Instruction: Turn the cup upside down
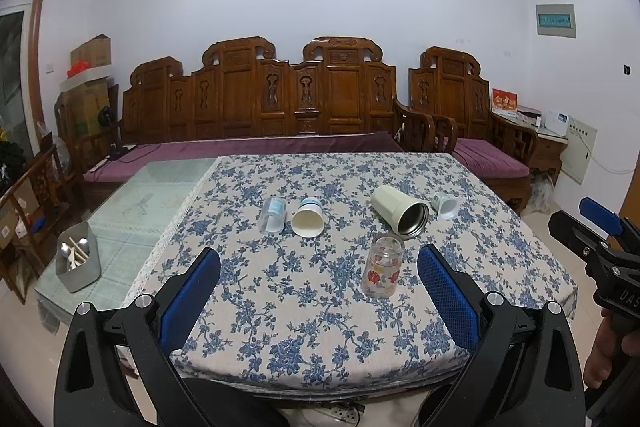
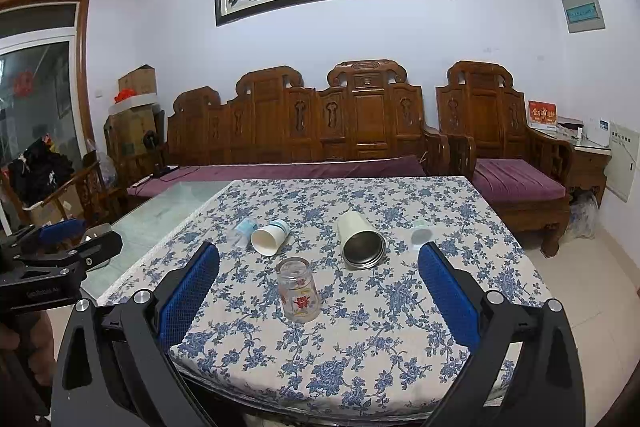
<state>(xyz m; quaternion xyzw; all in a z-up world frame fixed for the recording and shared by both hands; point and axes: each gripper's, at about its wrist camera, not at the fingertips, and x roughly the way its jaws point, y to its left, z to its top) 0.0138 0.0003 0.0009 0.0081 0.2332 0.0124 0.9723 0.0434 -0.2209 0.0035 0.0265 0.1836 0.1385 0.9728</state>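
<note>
A clear glass cup with red flowers (image 1: 382, 265) (image 2: 299, 289) stands mouth down on the blue floral tablecloth near the front. Behind it lie a cream steel-lined tumbler (image 1: 399, 209) (image 2: 361, 239), a white paper cup (image 1: 307, 217) (image 2: 270, 236), a clear plastic cup (image 1: 272, 215) (image 2: 243, 229) and a small pale cup (image 1: 445, 206) (image 2: 421, 233), all on their sides. My left gripper (image 1: 319, 269) is open and empty above the table's front edge. My right gripper (image 2: 319, 267) is open and empty, also at the front edge.
A grey utensil holder (image 1: 77, 261) stands on the bare glass table part at the left. The other gripper shows at each view's side edge, the right one in the left wrist view (image 1: 600, 239) and the left one in the right wrist view (image 2: 60, 247). A carved wooden sofa (image 1: 260, 107) lines the wall behind the table.
</note>
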